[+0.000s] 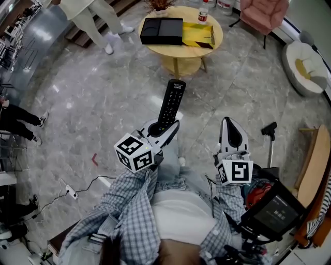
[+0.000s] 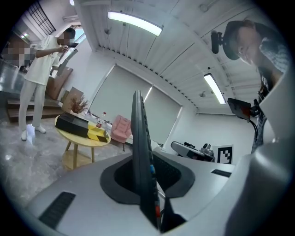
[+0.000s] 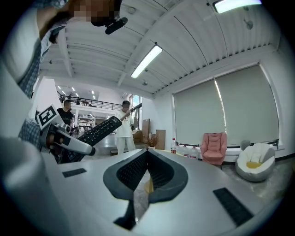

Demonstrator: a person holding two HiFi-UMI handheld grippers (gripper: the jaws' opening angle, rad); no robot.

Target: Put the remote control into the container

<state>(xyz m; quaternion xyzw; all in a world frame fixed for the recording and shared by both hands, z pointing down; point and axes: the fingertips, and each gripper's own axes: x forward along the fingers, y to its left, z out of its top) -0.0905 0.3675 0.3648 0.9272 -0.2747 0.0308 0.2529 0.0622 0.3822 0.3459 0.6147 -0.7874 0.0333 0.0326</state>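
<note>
Fingers (image 2: 177, 174) of the left gripper (image 1: 166, 129) clamp the remote control (image 1: 172, 99) by its near end, out over the floor and well apart from the black container (image 1: 161, 31) on the round bench (image 1: 181, 50). The right gripper (image 1: 229, 123) has its fingers pressed together, empty. This looks like the carry step. Next, reach the bench and lower the remote control into the container.

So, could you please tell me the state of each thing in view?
left gripper: shut on the remote control.
remote control: clamped by its lower end, held above the floor, not yet in the container.
right gripper: shut, empty.
container: resting on the round table, without the remote.
bottle: upright on the table.
</note>
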